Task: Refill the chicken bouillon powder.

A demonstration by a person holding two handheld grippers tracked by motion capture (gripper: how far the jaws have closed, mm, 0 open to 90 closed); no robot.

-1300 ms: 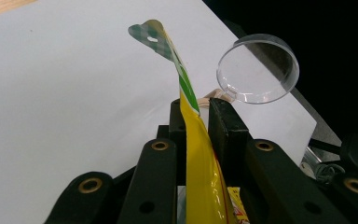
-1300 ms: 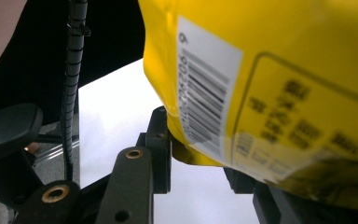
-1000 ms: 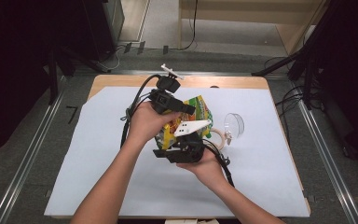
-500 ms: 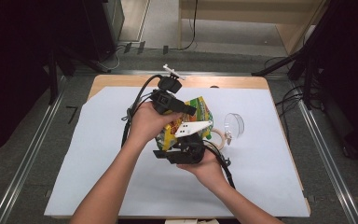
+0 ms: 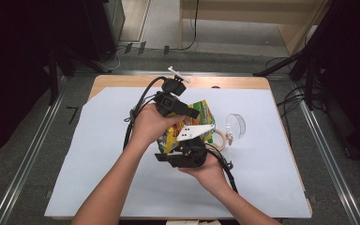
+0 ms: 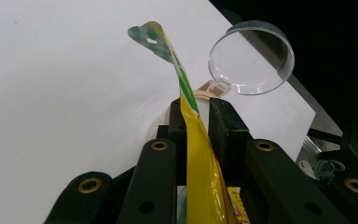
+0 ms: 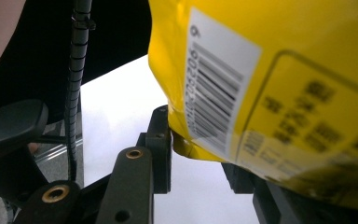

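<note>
The counter (image 5: 98, 89) was the biggest thing, and a big white sheet (image 5: 98, 159) covered most of it. Both grippers were held up over the middle of that sheet, close together.

Between the two grippers was a yellow and green snack bag (image 5: 201, 112). The left gripper (image 5: 194, 114) was on the far side of the bag, and the left hand (image 5: 147, 124) held it from behind. In the left gripper view, its two black jaws were pressed tight on the thin edge of the bag (image 6: 196, 140). The edge stood up straight between the jaws, and the green tip with a little hole curled up above them. So the left gripper was squeezing the bag.

The right gripper (image 5: 187, 152) was on the near side of the bag, held by the right hand (image 5: 208, 171) from below. In the right gripper view, the bag (image 7: 270, 84) was right in front of the jaws, very close. Its white barcode label (image 7: 219, 88) faced the camera. The bottom corner of the bag sat between the two jaws and touched the left one. I cannot tell if this gripper was pinching the bag or not.

Just past the left gripper's jaws lay a clear round lens with a tan handle (image 6: 249, 58) on the white sheet. From above, the lens (image 5: 234, 125) lay just beside the bag, to the right of both grippers.
</note>
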